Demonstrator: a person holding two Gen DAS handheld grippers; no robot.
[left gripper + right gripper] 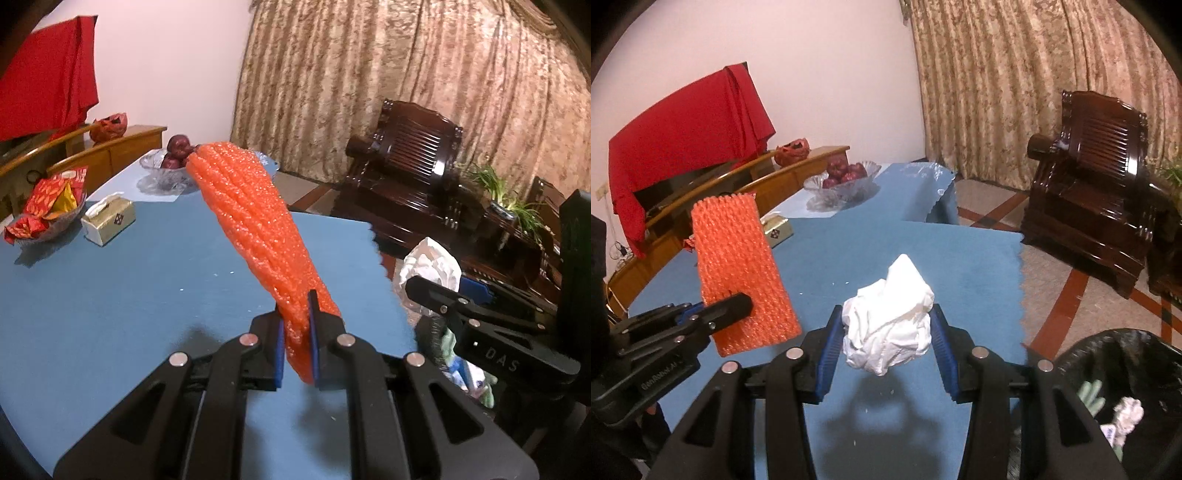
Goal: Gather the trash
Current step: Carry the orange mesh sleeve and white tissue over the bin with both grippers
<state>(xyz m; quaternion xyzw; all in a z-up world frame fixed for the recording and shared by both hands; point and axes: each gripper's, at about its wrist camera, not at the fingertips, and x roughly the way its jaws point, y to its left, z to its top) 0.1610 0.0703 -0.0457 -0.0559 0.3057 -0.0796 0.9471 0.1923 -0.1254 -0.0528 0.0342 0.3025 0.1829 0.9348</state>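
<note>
My left gripper is shut on an orange foam net sleeve, held up above the blue table; the sleeve stands out past the fingers. The same sleeve shows at the left of the right wrist view, with the left gripper clamped on it. My right gripper is shut on a crumpled white tissue, also lifted off the table; the tissue and right gripper appear at the right of the left wrist view. A black-lined trash bin sits low at the right, with paper scraps inside.
On the table stand a glass bowl of red fruit, a gold tissue box and a dish of red packets. Dark wooden armchairs and a potted plant stand beyond the table's right edge. A red cloth drapes furniture behind.
</note>
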